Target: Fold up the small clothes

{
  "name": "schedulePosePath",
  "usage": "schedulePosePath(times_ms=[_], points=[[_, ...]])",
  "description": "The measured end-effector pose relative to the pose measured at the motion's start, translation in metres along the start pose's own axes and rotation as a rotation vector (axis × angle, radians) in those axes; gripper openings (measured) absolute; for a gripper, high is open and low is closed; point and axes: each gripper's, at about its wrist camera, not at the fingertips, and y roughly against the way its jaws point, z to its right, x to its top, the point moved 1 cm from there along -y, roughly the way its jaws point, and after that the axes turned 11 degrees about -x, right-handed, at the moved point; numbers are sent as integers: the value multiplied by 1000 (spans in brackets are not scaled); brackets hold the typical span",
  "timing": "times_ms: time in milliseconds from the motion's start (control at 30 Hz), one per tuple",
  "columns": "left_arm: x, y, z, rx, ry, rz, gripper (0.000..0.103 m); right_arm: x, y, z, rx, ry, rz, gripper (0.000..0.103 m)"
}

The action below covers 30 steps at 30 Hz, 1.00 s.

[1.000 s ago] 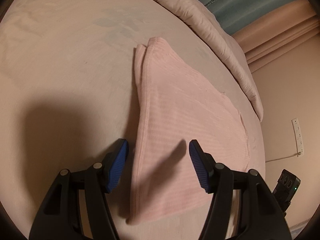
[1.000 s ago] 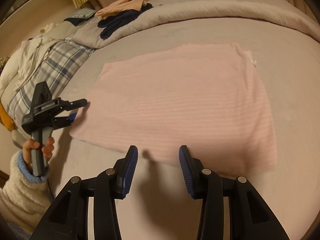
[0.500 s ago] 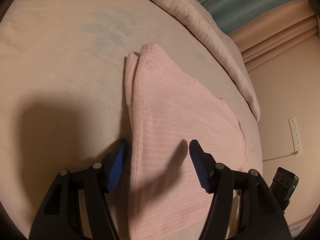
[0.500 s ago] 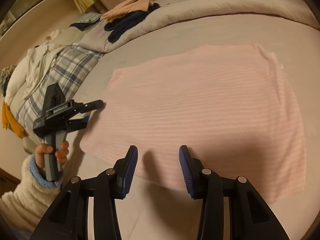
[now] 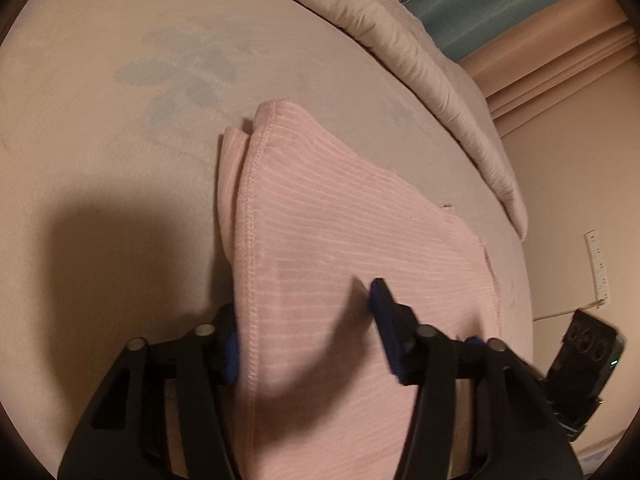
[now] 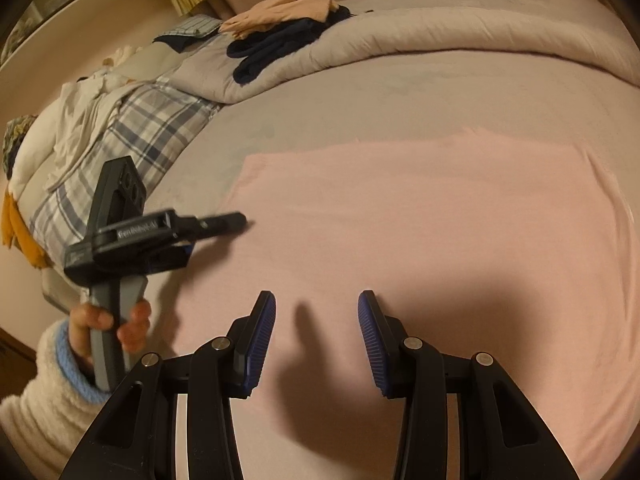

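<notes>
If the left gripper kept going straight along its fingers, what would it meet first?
The pink cloth. The left gripper is open and straddles the cloth's stitched near edge, so more of that cloth lies straight ahead, then probably bare bed and the rolled duvet. How high the fingers sit is unclear.

Warm, dim indoor light tints both views peach. The black left gripper with blue pads (image 5: 306,332) throws a broad soft shadow ahead and to its left across the pale beige bedspread (image 5: 120,120); its fingers are smeared by motion blur. The black right gripper (image 6: 316,336) casts a darker finger shadow onto the pink ribbed cloth (image 6: 440,220) just ahead. Fisheye bending curves the edges, and the corners vignette to black.
</notes>
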Motion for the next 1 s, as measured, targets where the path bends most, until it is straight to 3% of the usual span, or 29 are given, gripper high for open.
schedulePosePath(times_ms=[233, 333, 400, 600, 700, 800, 900, 1000], points=[[-3, 6, -5, 16, 23, 17, 25, 10, -20, -18, -18, 54, -34, 43], [-4, 10, 6, 25, -5, 41, 20, 8, -41, -24, -98, 101, -101, 39], [-5, 14, 18, 31, -31, 58, 18, 7, -47, -26, -122, 124, -102, 39], [-2, 19, 52, 50, -111, 74, 15, 11, -37, -21, -102, 95, -110, 39], [-2, 18, 64, 65, -138, 74, 15, 5, -20, -23, -56, 75, -67, 39], [-2, 13, 70, 76, -127, 65, 15, -11, -34, -25, -87, 81, -122, 39], [-2, 12, 82, 90, -144, 66, 15, -15, -28, -31, -103, 116, -104, 39], [-1, 7, 104, 99, -184, 56, 15, -13, -15, -14, -8, 32, -107, 39]])
